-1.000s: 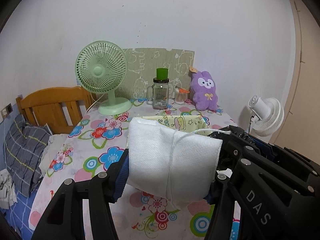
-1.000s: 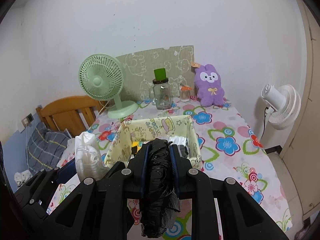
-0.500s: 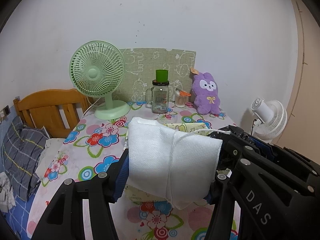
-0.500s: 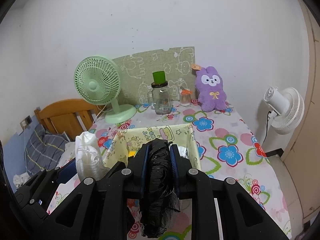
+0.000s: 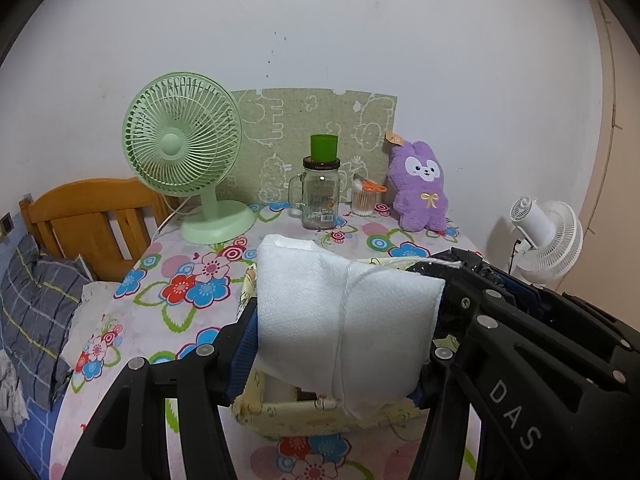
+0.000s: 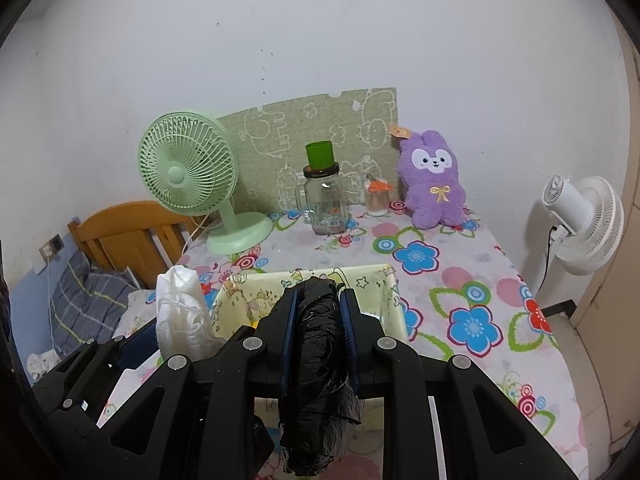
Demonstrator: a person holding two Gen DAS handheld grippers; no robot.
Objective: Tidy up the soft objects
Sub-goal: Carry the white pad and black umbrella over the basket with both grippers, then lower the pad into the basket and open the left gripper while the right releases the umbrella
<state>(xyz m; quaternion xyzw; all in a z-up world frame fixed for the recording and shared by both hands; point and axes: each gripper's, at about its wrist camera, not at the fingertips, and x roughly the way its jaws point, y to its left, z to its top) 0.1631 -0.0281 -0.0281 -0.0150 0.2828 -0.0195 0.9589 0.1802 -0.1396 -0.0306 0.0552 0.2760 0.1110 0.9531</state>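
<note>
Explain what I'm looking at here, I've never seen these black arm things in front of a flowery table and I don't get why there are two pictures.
No robot here: a person carries a handheld tool in each hand, each ending in two black jaws, with a wide-angle camera looking forward along them. That is why the pictures bulge at the edges.

One picture comes from the left gripper. Its jaws squeeze a white folded cloth bundle tied with string. The other comes from the right gripper, shut on a crumpled black plastic bag; the left tool and its bundle show at that picture's left.

Below both sits a yellow fabric storage box on a table with a flowered cloth. At the back stand a green desk fan, a glass jar with a green cup on top, a small container of cotton swabs and a purple plush rabbit.
</note>
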